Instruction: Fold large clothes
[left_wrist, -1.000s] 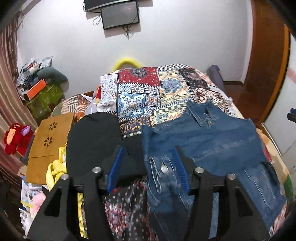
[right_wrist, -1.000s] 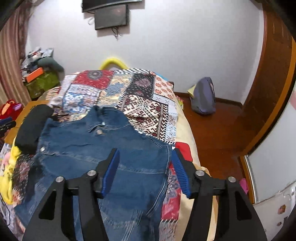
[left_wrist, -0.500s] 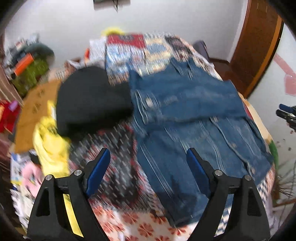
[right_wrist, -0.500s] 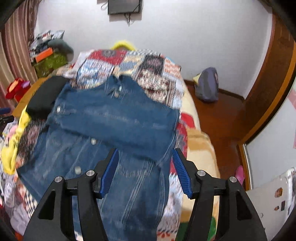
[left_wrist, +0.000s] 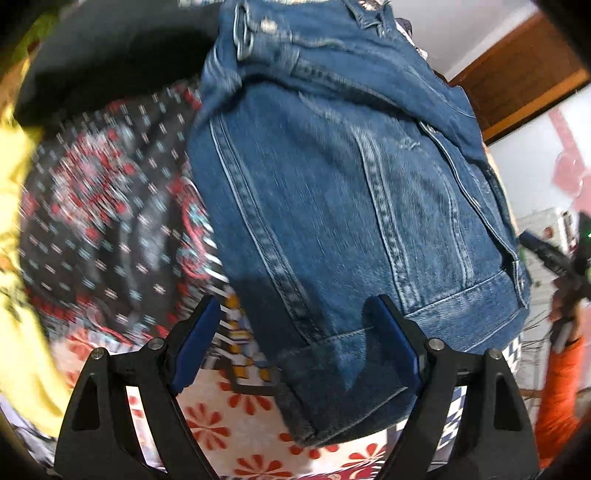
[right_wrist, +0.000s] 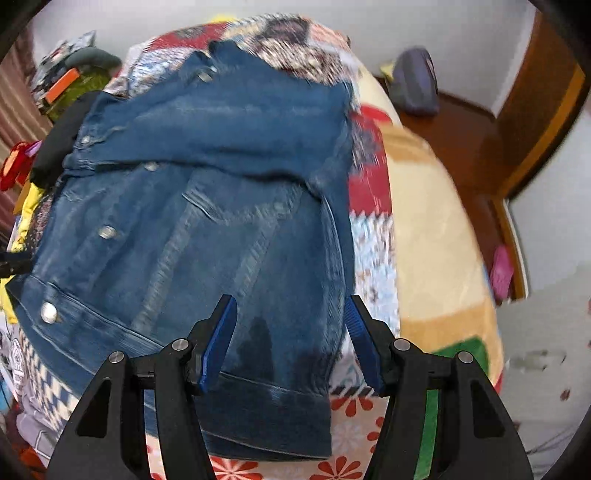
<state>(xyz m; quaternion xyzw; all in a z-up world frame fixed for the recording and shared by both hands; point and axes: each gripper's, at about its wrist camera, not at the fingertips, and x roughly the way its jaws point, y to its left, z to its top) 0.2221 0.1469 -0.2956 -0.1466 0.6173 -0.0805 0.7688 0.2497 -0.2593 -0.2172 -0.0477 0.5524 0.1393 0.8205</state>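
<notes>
no readable text, labels, brands or numbers in either view. denim jacket (left_wrist: 332, 192) buttons (right_wrist: 48, 312) too blurred to make out any stamping. white panel (left_wrist: 550, 229) at the right edge of the left wrist view carries small stickers, print too small to read. quilt (right_wrist: 373, 192) shows only patterns, no lettering

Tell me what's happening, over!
Both tongs open, left and right, over hem corners. Denim jacket flat on bed, sleeves folded in. Nothing blocking.
</notes>
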